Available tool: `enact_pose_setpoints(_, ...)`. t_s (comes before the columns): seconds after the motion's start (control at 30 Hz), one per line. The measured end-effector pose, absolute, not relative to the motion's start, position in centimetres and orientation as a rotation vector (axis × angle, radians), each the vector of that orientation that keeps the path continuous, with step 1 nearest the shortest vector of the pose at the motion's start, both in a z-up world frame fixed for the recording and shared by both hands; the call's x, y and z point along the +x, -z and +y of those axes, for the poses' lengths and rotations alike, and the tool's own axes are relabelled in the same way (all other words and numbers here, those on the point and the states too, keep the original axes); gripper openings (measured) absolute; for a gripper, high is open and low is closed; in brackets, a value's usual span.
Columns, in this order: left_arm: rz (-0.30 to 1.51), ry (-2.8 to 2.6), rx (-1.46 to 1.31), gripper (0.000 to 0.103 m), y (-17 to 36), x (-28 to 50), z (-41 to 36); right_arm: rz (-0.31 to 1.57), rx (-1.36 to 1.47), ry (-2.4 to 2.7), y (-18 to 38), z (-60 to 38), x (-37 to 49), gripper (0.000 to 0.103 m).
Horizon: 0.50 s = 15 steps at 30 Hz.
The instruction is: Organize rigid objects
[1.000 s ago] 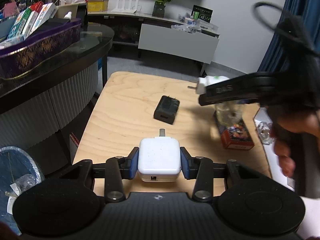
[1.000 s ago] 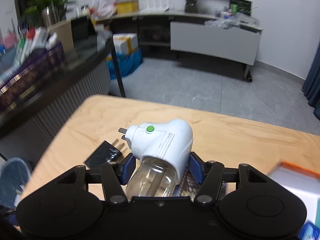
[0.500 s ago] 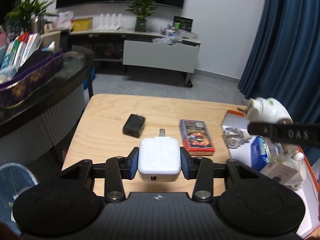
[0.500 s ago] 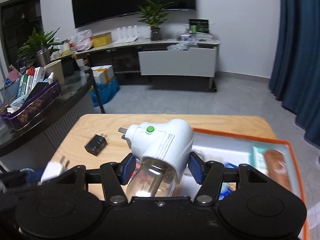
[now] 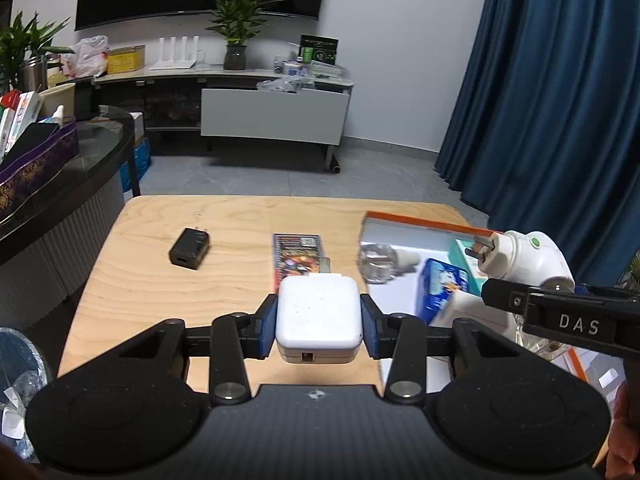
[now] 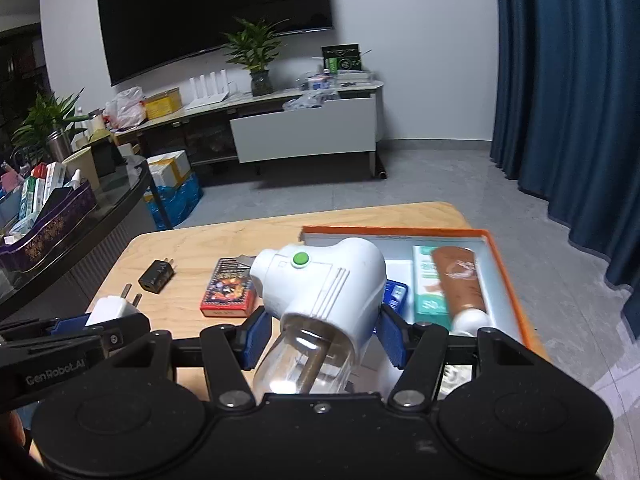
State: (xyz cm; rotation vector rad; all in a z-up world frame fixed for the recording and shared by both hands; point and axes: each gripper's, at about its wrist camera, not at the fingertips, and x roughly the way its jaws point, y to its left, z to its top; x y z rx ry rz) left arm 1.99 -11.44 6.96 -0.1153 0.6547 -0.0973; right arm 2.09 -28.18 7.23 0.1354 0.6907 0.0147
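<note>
Left wrist view: the left claw (image 5: 319, 322) is closed on a white USB charger (image 5: 319, 316), its blue pads pressed to both flanks, held above the near part of the wooden tabletop (image 5: 140, 280). A black plug adapter (image 5: 189, 248) lies toward the tabletop's left edge, and a card deck box (image 5: 298, 256) lies near the middle, just beyond the charger. An orange-rimmed tray (image 5: 420, 222) sits along the right edge with a clear bottle (image 5: 378, 266) and a blue packet (image 5: 438, 286) in it. At the right, the right claw (image 5: 560, 316) carries a white plug-in mosquito repeller (image 5: 524, 258) over the tray, prongs pointing left

Right wrist view: the right claw (image 6: 320, 334) stands about half open, gripping the mosquito repeller (image 6: 324, 280) by its white body, the clear bottle end toward the camera, above the tray's (image 6: 508, 272) near left part. In the tray lie a teal box (image 6: 426, 284) and a brown tube (image 6: 460, 280), touching. The card deck box (image 6: 228, 288) and black adapter (image 6: 157, 276) lie on the tabletop (image 6: 192, 248) left of the tray. The left claw (image 6: 100, 326) with the white charger (image 6: 114, 308) is at the lower left
</note>
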Motion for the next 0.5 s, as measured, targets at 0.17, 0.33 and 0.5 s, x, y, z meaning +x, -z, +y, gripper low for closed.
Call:
enact_pose_setpoints(0.17,0.648,0.114,-0.106,0.043,-7.3,1.3,-12.9,0.677,0.158,0.002,-7.4,-29.4,0.2,0.069)
enact_pose_setpoints(0.33,0.642,0.127,-0.097,0.043,-7.6,0.7,-14.1,0.663,0.186,0.021,-7.4,-30.7,-1.2,0.069)
enact_pose_setpoints(0.5,0.638,0.142,-0.09,0.043,-7.8,0.0,-15.2,0.648,0.197,0.037,-7.6,-31.5,-2.6,0.069)
